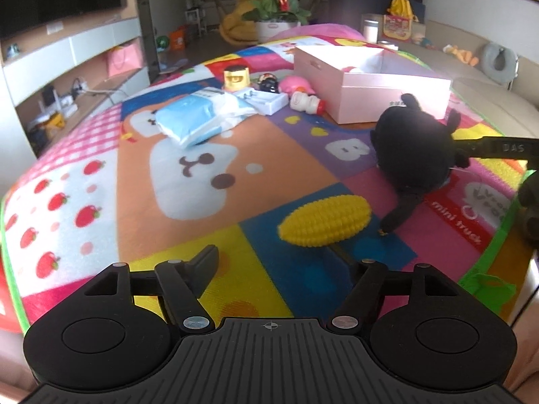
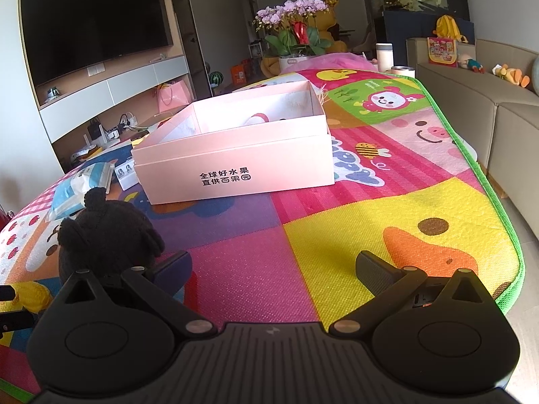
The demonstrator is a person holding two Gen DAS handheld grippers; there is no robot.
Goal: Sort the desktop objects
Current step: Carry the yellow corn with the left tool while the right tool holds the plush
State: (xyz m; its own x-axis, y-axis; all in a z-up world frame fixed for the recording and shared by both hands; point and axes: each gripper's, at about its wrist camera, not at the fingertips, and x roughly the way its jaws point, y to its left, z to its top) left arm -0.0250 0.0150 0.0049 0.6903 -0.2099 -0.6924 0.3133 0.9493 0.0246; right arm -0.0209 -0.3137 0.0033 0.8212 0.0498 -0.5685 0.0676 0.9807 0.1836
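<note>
Currently, the left gripper [image 1: 276,262] hovers low over the colourful play mat [image 1: 188,229] that covers the counter. Its jaws stand wide, with nothing between them. A yellow toy corn cob [image 1: 324,219] lies on a blue square of the mat, just ahead of the jaws and slightly toward the right finger.

1. Right gripper [image 2: 274,264]: jaws wide, holding nothing. They are over the pink and yellow squares of the mat.
2. Black plush toy [image 1: 412,149]: it lies on the mat beyond and to the right of the corn cob. In the right wrist view the same toy [image 2: 107,235] sits just beside the left finger of the right gripper; actual contact cannot be confirmed.
3. Pink box [image 2: 235,155]: open, lidless, with black printed characters on its near wall. It stands on the mat beyond the plush toy. Pink and white contents are partly visible inside but cannot be identified.
4. Items left of the box: a blue and white plastic packet [image 1: 198,118], a small white carton [image 1: 266,101], a white bottle with a red cap [image 1: 308,101] lying on its side, a pink toy [image 1: 296,84], a dark figurine [image 1: 267,82] and a yellow figurine [image 1: 237,77]. These lie close together, well apart from both grippers.
</note>
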